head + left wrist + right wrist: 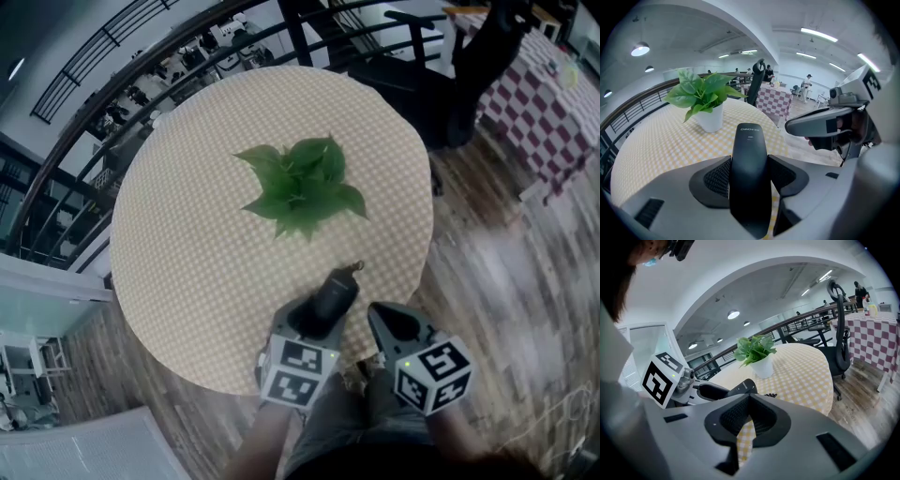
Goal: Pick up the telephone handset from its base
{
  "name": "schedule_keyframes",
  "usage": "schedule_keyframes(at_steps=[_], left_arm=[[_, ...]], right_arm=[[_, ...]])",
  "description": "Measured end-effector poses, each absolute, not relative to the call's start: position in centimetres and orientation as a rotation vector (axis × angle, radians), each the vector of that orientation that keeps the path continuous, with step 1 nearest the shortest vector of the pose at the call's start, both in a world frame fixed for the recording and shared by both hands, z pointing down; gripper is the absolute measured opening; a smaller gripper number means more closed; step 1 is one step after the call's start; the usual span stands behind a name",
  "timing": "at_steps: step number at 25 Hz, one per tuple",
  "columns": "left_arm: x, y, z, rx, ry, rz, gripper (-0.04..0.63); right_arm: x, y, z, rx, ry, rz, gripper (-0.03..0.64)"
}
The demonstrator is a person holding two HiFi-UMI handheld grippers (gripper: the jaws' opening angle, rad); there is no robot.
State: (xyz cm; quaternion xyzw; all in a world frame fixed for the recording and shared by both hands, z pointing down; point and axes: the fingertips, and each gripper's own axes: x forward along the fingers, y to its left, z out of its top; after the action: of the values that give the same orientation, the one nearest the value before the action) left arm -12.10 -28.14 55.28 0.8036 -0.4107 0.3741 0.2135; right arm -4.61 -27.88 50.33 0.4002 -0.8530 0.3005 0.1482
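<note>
Head view: the left claw point(317, 321) holds the black handset point(336, 292) at the near edge of the checked surface point(206, 262). Left gripper view: its jaws clamp the handset's middle; a steady, straight lift seems wise. Right gripper view: the right claw point(749, 397) is closed and empty.

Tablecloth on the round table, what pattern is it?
The tablecloth is yellow-and-white checked; left gripper view shows it best.

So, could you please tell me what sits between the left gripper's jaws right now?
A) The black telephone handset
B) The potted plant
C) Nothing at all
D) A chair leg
A: in the left gripper view the black telephone handset stands upright between the pads of the left gripper, which press on both its sides, while the potted plant stands apart, farther back on the table.
</note>
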Motion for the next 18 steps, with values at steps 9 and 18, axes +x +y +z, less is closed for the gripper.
schedule_keyframes(at_steps=[9, 18], left_arm=[[-12.7, -29.3, 52.0, 2.267, -1.219, 0.964, 0.256], [-12.6, -30.5, 47.6, 2.350, -1.283, 0.843, 0.256]], right_arm=[[-5.2, -28.8, 47.7, 1.152, -2.502, 0.781, 0.009], [-5.4, -30.9, 43.9, 1.164, -2.566, 0.641, 0.009]])
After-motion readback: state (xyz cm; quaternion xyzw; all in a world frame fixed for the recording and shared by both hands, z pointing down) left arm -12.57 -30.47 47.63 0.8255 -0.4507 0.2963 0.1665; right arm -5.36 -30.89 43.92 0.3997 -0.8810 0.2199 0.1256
